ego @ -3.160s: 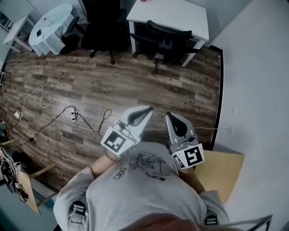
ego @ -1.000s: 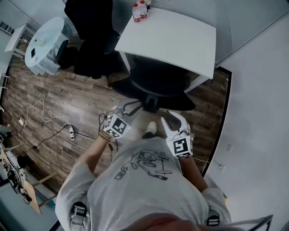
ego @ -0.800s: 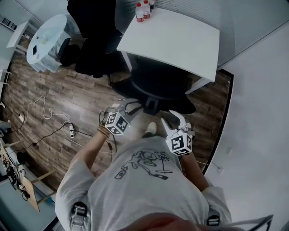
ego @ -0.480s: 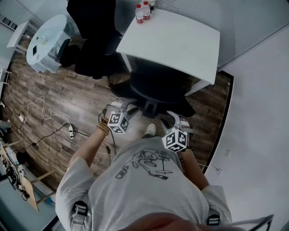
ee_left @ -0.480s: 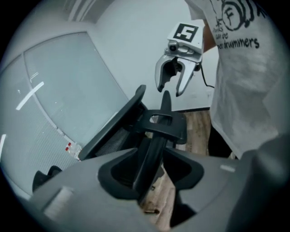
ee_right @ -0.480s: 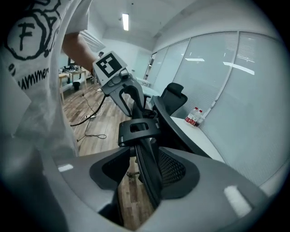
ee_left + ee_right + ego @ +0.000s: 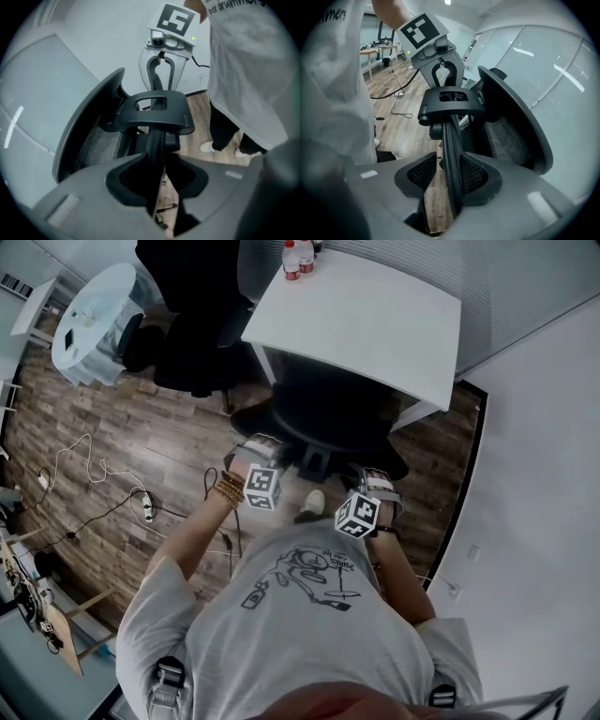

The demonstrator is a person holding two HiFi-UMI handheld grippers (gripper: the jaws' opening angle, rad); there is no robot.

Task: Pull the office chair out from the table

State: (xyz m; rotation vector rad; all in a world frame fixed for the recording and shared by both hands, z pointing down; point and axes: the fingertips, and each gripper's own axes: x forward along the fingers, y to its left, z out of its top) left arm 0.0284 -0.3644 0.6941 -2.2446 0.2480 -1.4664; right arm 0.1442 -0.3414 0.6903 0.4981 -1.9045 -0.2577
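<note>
the office chair (image 7: 328, 418) is black, with a mesh back in a curved frame and a slotted headrest — its seat tucked under the white table (image 7: 375, 324), which lies beyond both pairs of jaws. a thin edge of its back runs between the closing jaws of the left gripper (image 7: 161, 187) and between those of the right gripper (image 7: 450, 187), floor showing beside it.

The head view looks steeply down at the chair (image 7: 328, 418) just beyond the left gripper (image 7: 255, 457) and right gripper (image 7: 375, 488). Both gripper views sit close, seemingly facing each other across its back.
</note>
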